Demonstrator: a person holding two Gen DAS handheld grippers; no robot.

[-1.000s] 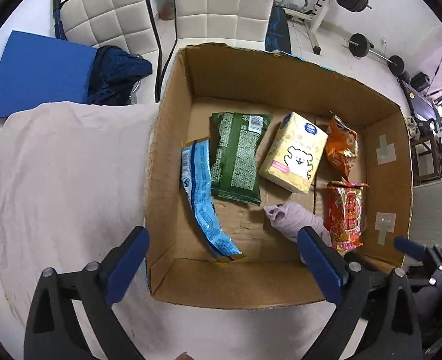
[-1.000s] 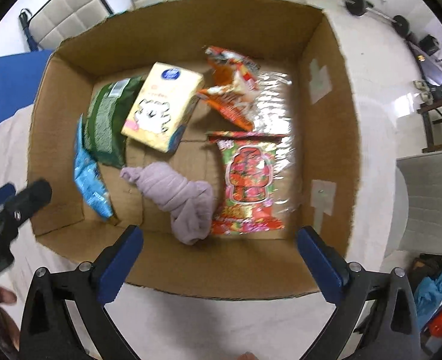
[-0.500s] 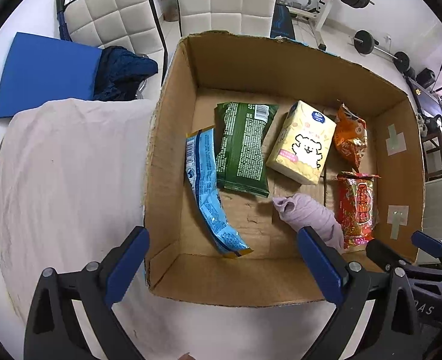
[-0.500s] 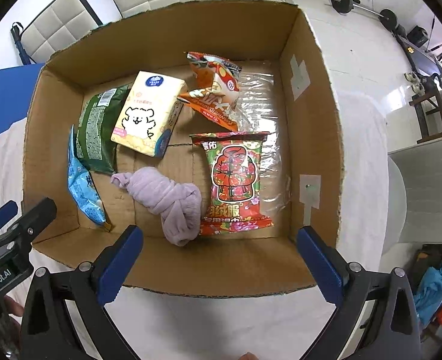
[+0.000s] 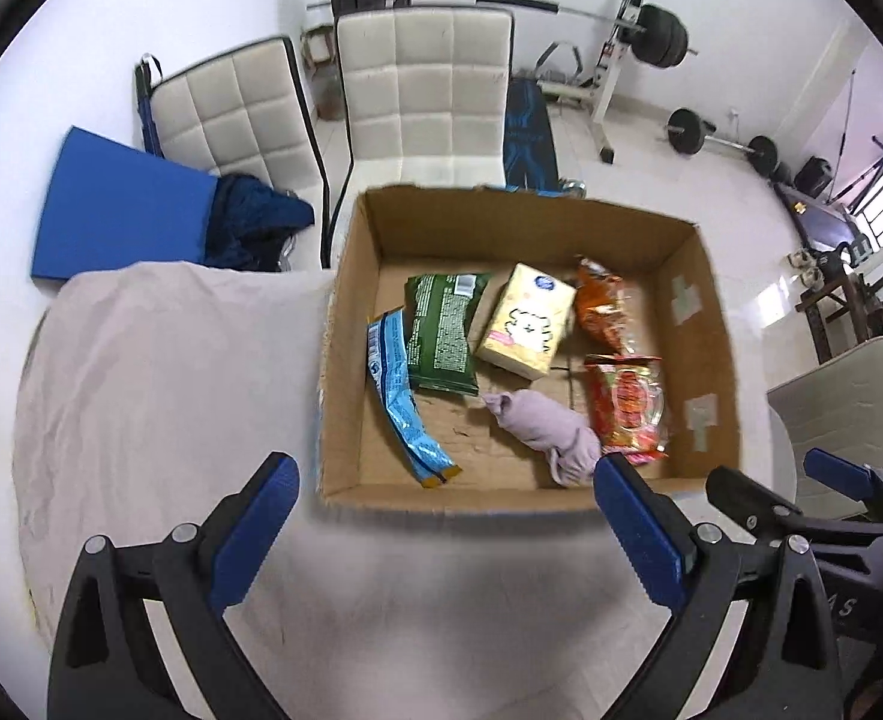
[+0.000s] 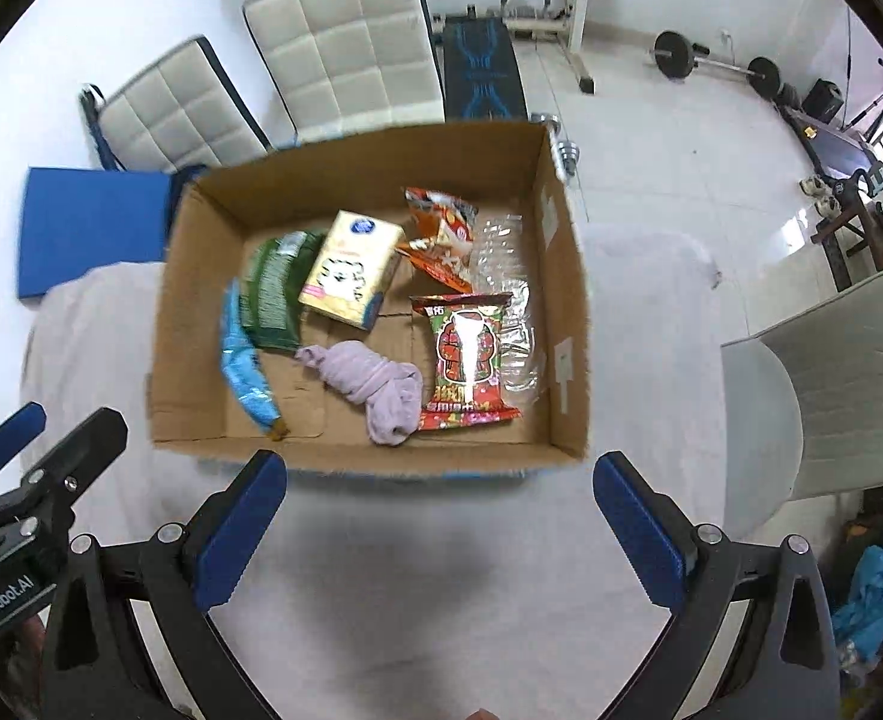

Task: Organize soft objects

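Tabletop [image 5: 159, 372]: cloth-covered, carrying the cardboard box.
Cardboard box [image 6: 567, 324]: gathers every soft item inside.
Contents: tissue pack [image 6: 351, 276] at the box centre, green bag [image 5: 444, 330] and blue packet [image 5: 405, 402] toward its left wall, red snack bag [image 6: 468, 360] right, lilac cloth [image 6: 375, 387] near the front wall.
Left gripper [image 5: 441, 522]: released, empty, before the box.
Right gripper [image 6: 438, 519]: likewise spread, empty; packing looks finished.

Cardboard box [image 5: 501, 498] beyond spread left tongs [image 5: 441, 510]

Black gripper frames, silver screws, blue pads [image 5: 255, 531]; white "GenRobot.AI" lettering.
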